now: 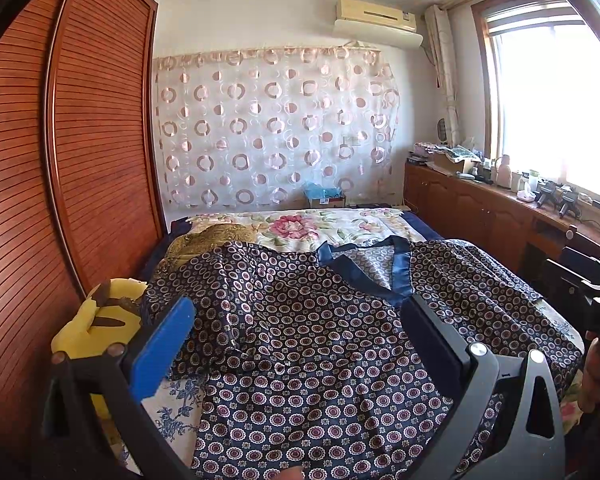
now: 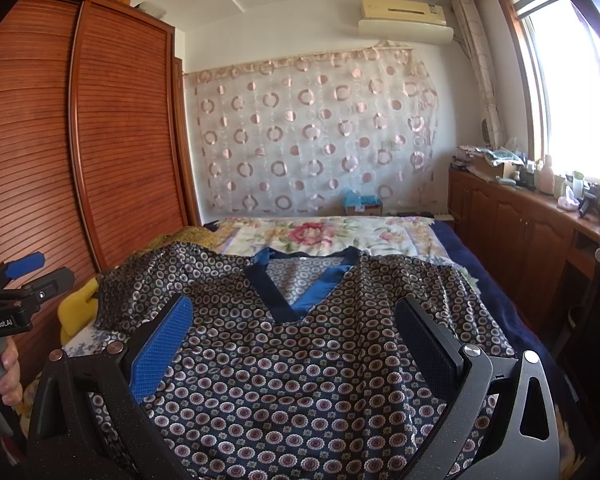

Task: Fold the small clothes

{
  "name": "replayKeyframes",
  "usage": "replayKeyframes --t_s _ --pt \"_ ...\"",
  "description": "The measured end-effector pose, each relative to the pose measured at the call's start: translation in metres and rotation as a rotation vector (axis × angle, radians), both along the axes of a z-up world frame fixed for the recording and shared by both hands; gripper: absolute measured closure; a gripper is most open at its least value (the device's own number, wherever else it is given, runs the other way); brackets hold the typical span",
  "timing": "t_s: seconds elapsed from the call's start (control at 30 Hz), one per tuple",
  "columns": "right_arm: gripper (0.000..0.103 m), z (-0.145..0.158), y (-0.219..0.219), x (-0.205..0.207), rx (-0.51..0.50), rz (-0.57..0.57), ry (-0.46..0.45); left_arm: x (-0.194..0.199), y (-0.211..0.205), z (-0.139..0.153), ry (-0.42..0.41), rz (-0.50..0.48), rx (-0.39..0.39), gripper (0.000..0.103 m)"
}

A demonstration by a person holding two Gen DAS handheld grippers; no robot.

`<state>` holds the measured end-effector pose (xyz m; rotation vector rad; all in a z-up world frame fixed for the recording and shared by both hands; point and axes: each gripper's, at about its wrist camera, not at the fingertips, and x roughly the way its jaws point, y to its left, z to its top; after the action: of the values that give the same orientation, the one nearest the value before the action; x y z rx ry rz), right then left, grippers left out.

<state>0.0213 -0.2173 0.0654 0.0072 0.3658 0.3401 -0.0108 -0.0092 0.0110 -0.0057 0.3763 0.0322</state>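
Both hand-held grippers, left (image 1: 300,344) and right (image 2: 296,344), hover released, jaws wide apart. Navy circle-patterned satin V-neck shirt (image 2: 300,360) lies spread flat beneath them on floral-quilted bed (image 2: 380,236).

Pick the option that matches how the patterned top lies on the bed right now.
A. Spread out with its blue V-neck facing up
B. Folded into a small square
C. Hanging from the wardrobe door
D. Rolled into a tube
A: the patterned top lies spread across the bed, its blue V-neck collar facing up, and no fold is made yet.
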Motion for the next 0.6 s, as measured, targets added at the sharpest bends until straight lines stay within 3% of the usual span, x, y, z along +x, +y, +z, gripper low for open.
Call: replayKeyframes --t_s 0.6 --pt "0.0 -0.0008 0.0002 0.0005 0.002 0.001 -0.001 -0.0026 -0.0035 0.0011 -0.006 0.001 0.007 0.0"
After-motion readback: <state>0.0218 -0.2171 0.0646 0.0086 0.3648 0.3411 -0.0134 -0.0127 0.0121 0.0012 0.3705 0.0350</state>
